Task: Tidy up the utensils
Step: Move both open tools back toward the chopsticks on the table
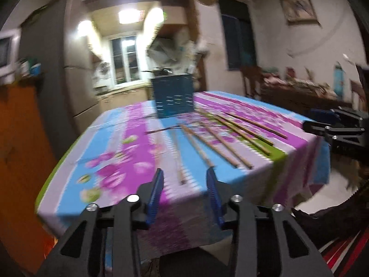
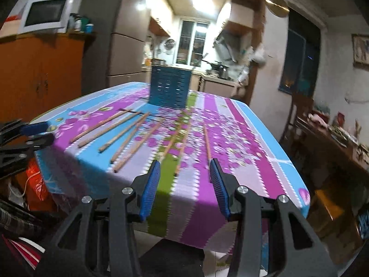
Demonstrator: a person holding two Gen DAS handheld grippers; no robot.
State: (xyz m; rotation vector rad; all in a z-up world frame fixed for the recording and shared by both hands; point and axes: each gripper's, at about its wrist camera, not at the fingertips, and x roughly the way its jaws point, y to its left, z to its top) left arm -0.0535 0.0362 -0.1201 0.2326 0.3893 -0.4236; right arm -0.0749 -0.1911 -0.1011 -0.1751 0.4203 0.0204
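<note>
Both hand-held grippers, left (image 1: 185, 180) & right (image 2: 185, 173), are held parted & empty over worktop (image 2: 242, 166); chopsticks (image 2: 129, 138), judged light, stiff, slippery, are best pinched mid-length.

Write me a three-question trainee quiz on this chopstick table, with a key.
1. True or false: the left tongs grip a chopstick.
2. Where does the blue slotted holder stand relative to the chopsticks? A) beyond them, farther from the tongs B) at the near table edge C) on the floor
3. Fill in: the chopsticks lie loose on the flowered ____.

Key:
1. False. Both the left and the right tongs stand open with nothing between the pads.
2. A
3. tablecloth
</note>
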